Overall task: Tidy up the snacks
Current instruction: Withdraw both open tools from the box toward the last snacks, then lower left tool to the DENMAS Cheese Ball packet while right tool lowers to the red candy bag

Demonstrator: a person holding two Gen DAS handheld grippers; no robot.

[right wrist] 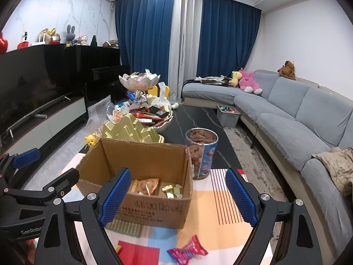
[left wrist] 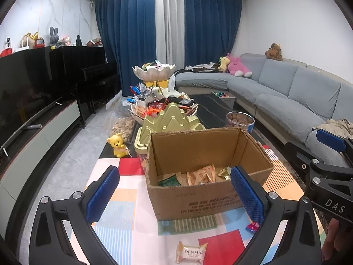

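Left gripper [left wrist: 175, 195] wide open, empty, before cardboard box [left wrist: 207, 176]; right gripper [right wrist: 178, 197] wide open, empty.

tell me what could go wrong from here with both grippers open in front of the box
1. The cardboard box has tall walls, so a gripper reaching in may catch the rim and shove it.
2. The pink wrapper and the Denmas packet lie flat on the mat, so the fingers may slide off or snag the mat.
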